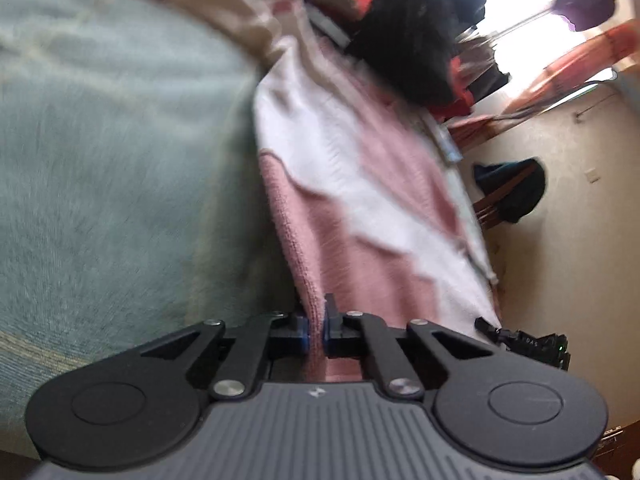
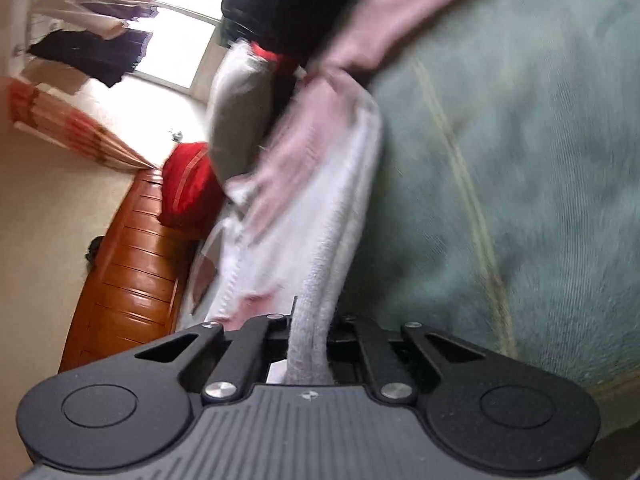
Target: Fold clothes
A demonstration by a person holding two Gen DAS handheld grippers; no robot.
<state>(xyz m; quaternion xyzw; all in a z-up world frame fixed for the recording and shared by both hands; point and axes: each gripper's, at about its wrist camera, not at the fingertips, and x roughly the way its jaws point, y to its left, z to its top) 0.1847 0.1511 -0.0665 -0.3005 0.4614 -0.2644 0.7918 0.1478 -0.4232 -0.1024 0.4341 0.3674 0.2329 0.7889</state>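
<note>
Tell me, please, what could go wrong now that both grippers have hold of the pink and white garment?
The left gripper pinches only a thin pink edge of the garment, so it might slip free. The right gripper clamps a bunched white fold, which could fold unevenly. The far end lies by the dark clothes and may drag them.

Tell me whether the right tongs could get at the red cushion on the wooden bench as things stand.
Probably not right away. The right tongs are shut on the pink and white garment, which stretches ahead of them. The red cushion lies off to the side, unobstructed, but the garment would have to be let go first.
</note>
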